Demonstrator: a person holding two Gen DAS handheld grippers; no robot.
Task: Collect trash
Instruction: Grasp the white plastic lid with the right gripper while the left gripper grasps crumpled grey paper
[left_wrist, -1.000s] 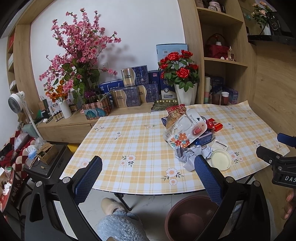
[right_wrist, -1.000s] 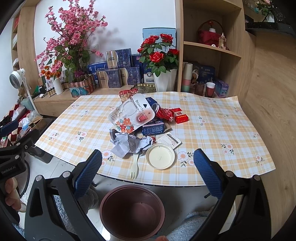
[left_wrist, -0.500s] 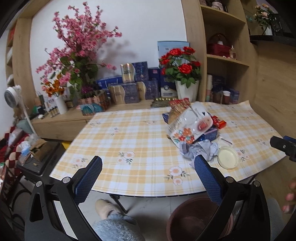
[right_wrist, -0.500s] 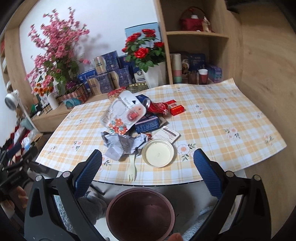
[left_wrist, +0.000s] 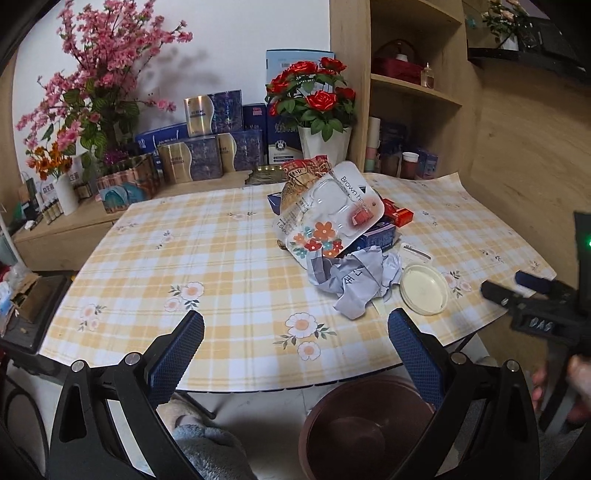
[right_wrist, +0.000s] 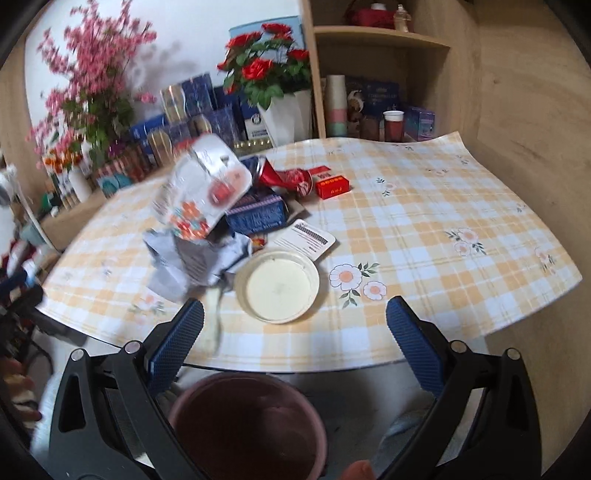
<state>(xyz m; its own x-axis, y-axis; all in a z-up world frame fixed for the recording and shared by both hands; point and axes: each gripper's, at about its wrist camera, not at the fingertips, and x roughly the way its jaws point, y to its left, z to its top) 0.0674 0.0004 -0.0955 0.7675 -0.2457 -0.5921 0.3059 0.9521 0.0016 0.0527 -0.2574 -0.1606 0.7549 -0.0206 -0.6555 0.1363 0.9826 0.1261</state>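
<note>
Trash pile (right_wrist: 236, 206) on checked table (right_wrist: 424, 229), brown bin (right_wrist: 247, 424) below its near edge.
Left gripper (left_wrist: 295, 347) and right gripper (right_wrist: 293, 332): both wide, empty, above bin.

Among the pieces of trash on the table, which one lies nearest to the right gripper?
The round cream plastic lid, lying flat in front of the right gripper. The crumpled grey paper lies more to the left, the small red box further back.

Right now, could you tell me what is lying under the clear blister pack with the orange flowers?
The blister pack leans on a blue carton and crumpled grey paper. A crushed red can lies behind it. Whatever else is underneath is covered.
</note>
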